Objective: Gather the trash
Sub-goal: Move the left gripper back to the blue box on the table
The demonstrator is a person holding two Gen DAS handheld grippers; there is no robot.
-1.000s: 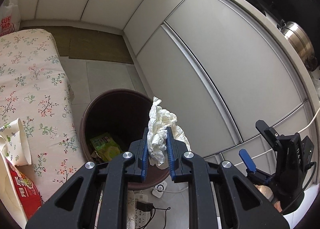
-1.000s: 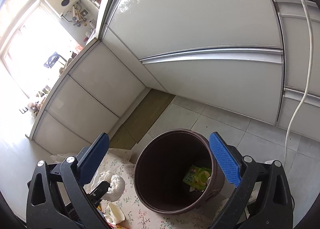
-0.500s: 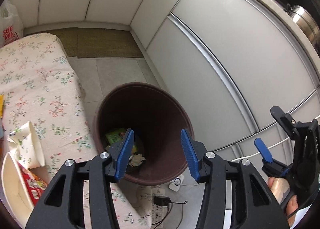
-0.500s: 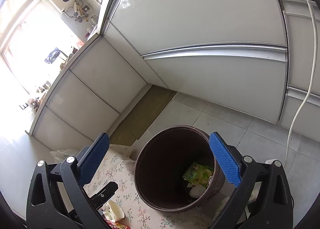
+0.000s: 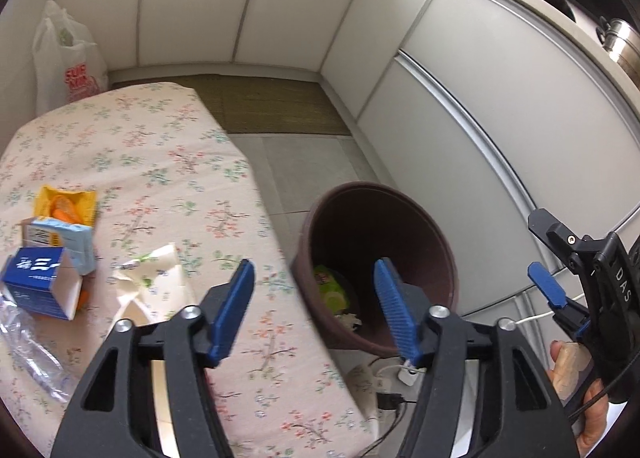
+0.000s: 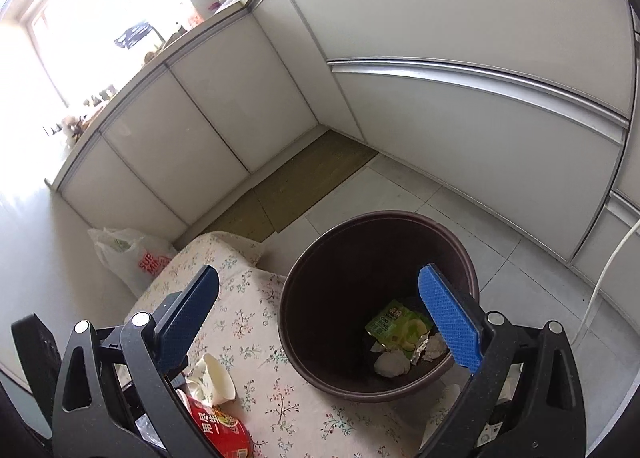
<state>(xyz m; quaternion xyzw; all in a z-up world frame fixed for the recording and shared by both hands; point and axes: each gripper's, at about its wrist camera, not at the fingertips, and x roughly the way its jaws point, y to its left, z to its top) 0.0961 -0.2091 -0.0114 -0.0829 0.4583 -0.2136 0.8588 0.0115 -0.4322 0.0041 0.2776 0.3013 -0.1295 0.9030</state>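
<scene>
My left gripper [image 5: 314, 264] hangs over the edge of the floral-cloth table [image 5: 160, 138], beside the brown bin [image 5: 400, 218]; its jaws are opening and nothing is between them. Crumpled white tissue [image 6: 392, 364] lies at the bottom of the bin [image 6: 320, 318] next to a green wrapper [image 6: 398, 326]. A blue carton [image 5: 36, 286], a yellow wrapper [image 5: 64, 206] and a crushed paper cup [image 5: 148, 274] lie on the table. My right gripper [image 6: 318, 272] is open and empty above the bin and table edge. A red noodle cup [image 6: 220, 430] sits below it.
A white plastic bag [image 5: 68, 58] stands on the floor behind the table. White cabinet fronts [image 5: 480, 98] close in behind and to the right of the bin. A mat [image 5: 272, 106] lies by them. A power strip with cables [image 5: 400, 378] lies below the bin.
The left gripper opened and let go of the white tissue, which now lies in the bin. Both views have swung left towards the table.
</scene>
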